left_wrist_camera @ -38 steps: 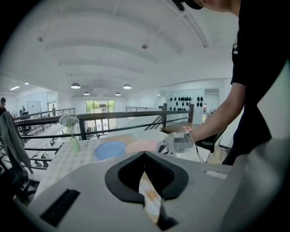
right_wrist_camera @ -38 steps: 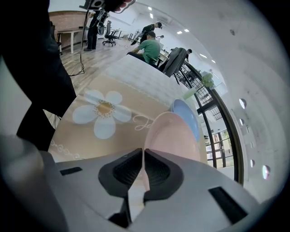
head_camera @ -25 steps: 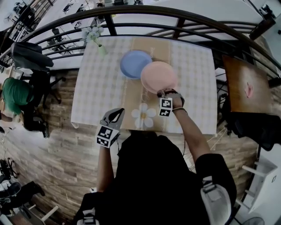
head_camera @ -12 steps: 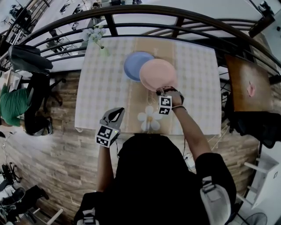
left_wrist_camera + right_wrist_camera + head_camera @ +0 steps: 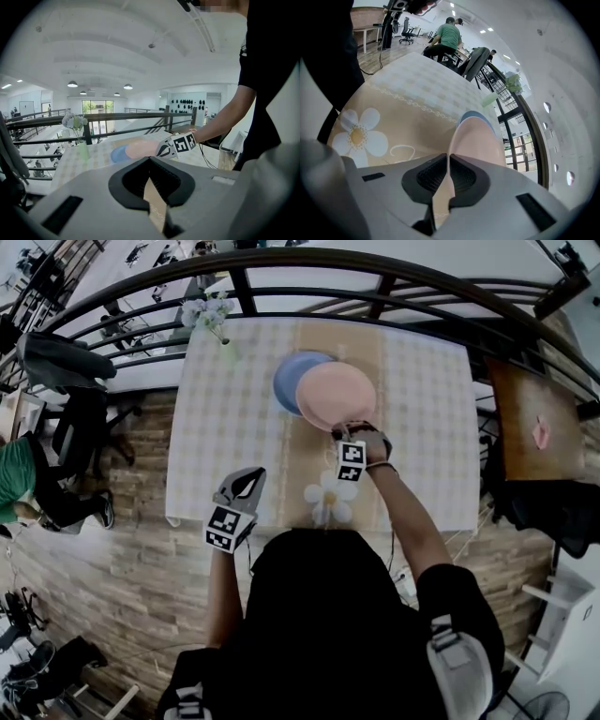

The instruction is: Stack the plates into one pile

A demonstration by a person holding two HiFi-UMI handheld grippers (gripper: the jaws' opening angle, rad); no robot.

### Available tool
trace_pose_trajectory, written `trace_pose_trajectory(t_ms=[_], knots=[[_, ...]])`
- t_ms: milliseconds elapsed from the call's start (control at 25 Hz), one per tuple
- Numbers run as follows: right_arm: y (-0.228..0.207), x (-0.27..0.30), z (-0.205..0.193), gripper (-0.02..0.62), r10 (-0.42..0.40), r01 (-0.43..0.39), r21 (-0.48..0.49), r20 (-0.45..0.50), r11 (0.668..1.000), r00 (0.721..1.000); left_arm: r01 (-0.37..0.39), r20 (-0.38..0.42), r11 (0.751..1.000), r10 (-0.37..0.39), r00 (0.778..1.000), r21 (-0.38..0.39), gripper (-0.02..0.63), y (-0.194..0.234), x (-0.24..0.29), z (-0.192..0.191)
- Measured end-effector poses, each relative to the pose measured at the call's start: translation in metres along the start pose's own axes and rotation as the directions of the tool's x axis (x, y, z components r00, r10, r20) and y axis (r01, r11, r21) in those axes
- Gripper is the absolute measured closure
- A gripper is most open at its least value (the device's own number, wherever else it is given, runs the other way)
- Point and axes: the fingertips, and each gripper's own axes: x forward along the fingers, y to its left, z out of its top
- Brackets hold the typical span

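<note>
A pink plate (image 5: 336,395) hangs tilted over the table, its left part overlapping a blue plate (image 5: 292,381) that lies flat on the tan runner. My right gripper (image 5: 349,432) is shut on the pink plate's near rim. In the right gripper view the pink plate (image 5: 476,138) runs out from between the jaws of the right gripper (image 5: 449,157), and a sliver of the blue plate (image 5: 474,114) shows beyond it. My left gripper (image 5: 244,488) is held off the table's front left edge, shut and holding nothing. Its own view shows the left gripper (image 5: 150,161) with jaws together, the plates far ahead.
The table (image 5: 422,427) has a checked cloth and a runner with a daisy print (image 5: 328,498). A vase of flowers (image 5: 214,320) stands at its far left corner. A black railing (image 5: 375,282) curves behind it. A wooden table (image 5: 534,418) is at the right.
The pink plate, held in my right gripper, has moved left and now overlaps the blue plate. My left gripper has stayed where it was.
</note>
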Motion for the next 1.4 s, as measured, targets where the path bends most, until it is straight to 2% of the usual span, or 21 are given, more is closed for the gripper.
trace_pose_trajectory(t_ms=[320, 680, 1040, 1400], knots=[[-0.007, 0.019, 0.016, 0.577, 0.003, -0.003, -0.013, -0.011, 1.0, 1.0, -0.002, 0.029, 1.0, 0.003, 1.0, -0.004, 0.606, 0.031, 0.0, 0.004], [-0.018, 0.042, 0.042, 0.574, 0.034, -0.034, -0.04, -0.002, 0.999, 0.999, 0.001, 0.012, 1.0, -0.001, 1.0, -0.023, 0.606, 0.052, 0.0, -0.001], [-0.025, 0.061, 0.049, 0.575, 0.05, -0.051, -0.017, -0.026, 0.999, 0.998, -0.016, 0.011, 0.999, 0.016, 1.0, -0.047, 0.606, 0.074, -0.007, -0.01], [-0.028, 0.07, 0.048, 0.568, 0.003, -0.003, -0.003, -0.036, 1.0, 0.999, -0.003, 0.004, 0.999, 0.003, 1.0, -0.051, 0.606, 0.079, -0.002, -0.016]])
